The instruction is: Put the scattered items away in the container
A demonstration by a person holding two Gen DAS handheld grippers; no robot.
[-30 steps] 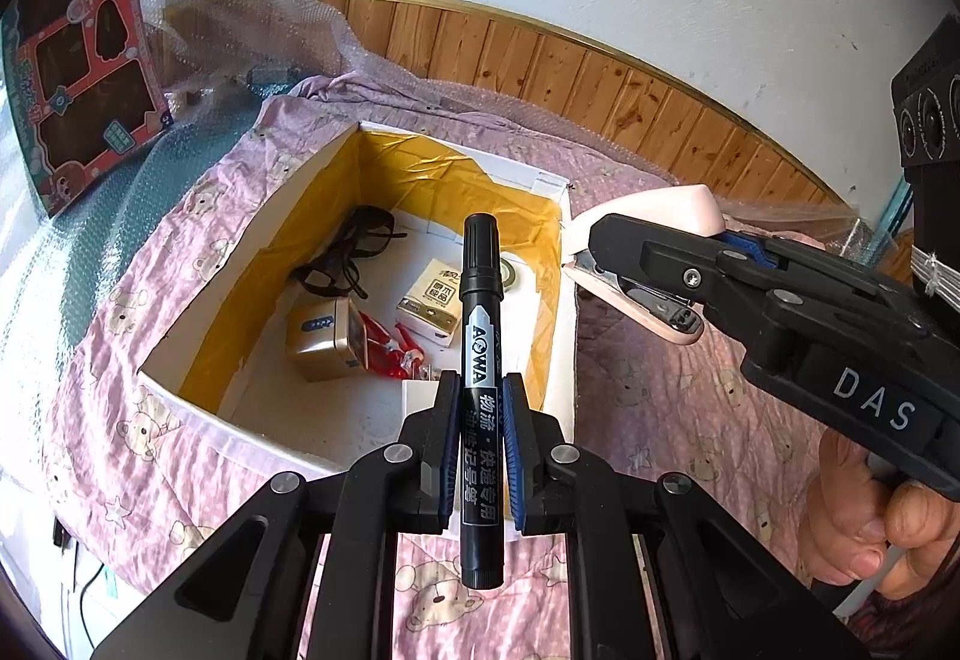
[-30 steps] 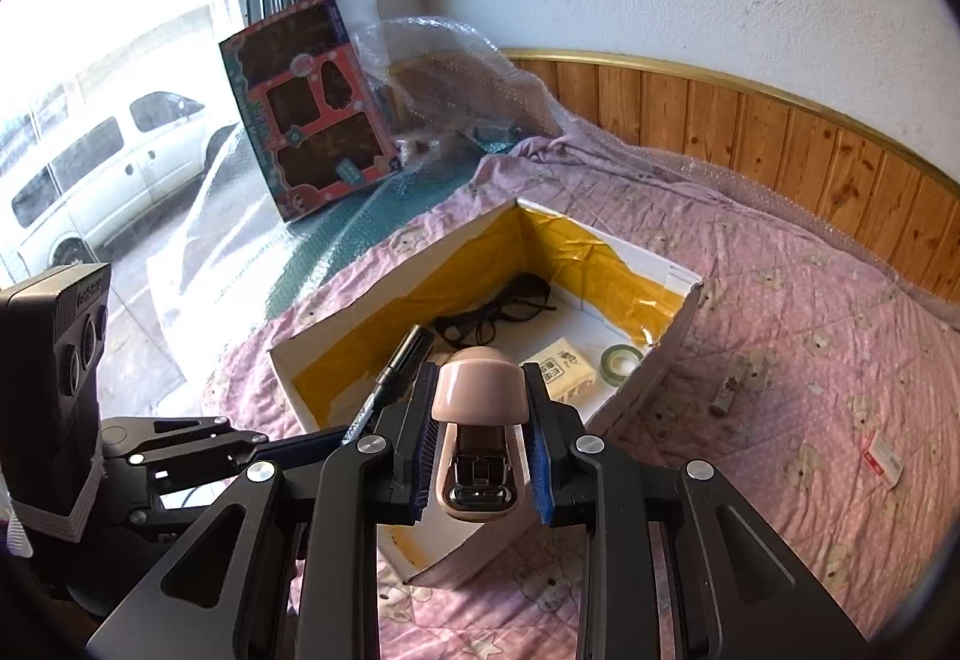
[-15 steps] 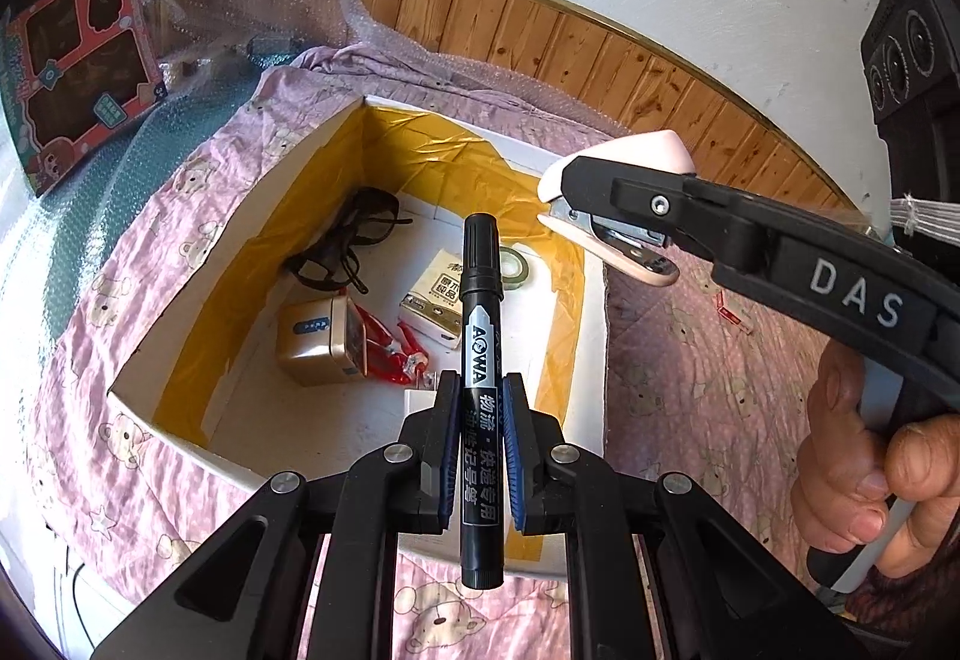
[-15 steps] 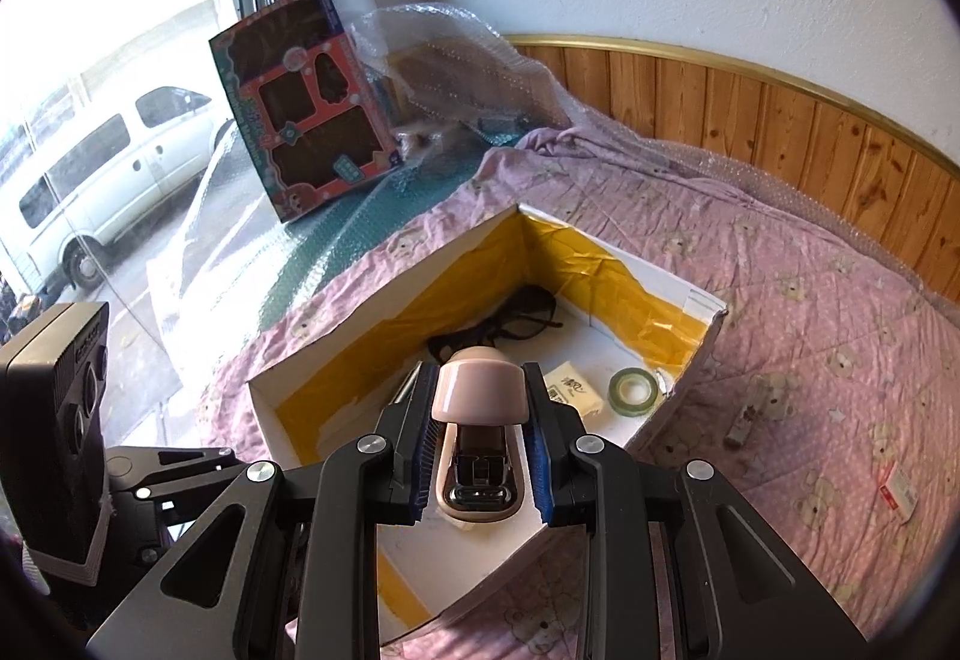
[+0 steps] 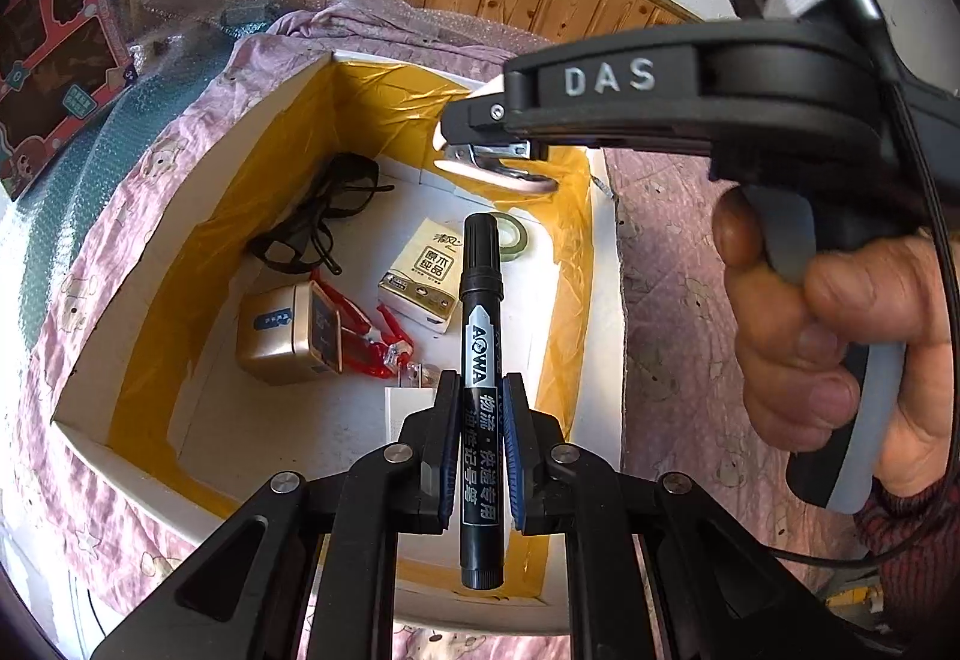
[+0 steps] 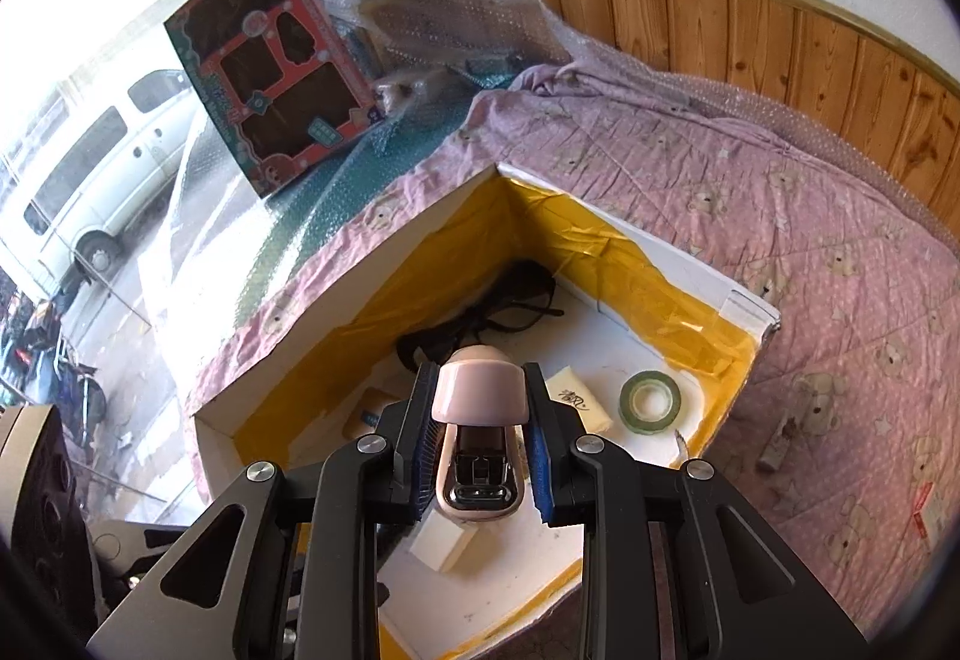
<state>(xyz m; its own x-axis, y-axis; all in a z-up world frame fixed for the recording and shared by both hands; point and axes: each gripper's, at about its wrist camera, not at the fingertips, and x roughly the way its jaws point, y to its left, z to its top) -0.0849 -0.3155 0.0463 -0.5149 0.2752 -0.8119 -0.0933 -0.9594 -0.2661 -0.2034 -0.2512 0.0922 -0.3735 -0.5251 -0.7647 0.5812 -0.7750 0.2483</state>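
A pink quilt (image 6: 750,192) covers a bed below wood panelling (image 6: 780,42) and a white wall; a window on the left shows a parked van (image 6: 90,180). An open white box (image 5: 198,216), lined with yellow tape, sits on the quilt.

The left hand-held gripper (image 5: 480,420) is above the box's near edge, jaws pinching a black marker (image 5: 480,360) upright at mid-barrel. The right hand-held gripper (image 6: 480,438) reaches over the box interior, jaws clamped on a pink stapler (image 6: 479,432). A hand (image 5: 828,336) grips its handle in the left wrist view.

The box contains glasses (image 5: 324,222), a gold case (image 5: 282,336), a tissue pack (image 5: 426,276), a tape roll (image 6: 651,399) and red items of unclear type (image 5: 372,342). A white block (image 5: 402,408) is partly hidden behind the left jaws. A small object (image 6: 780,438) on the quilt beside the box cannot be identified.
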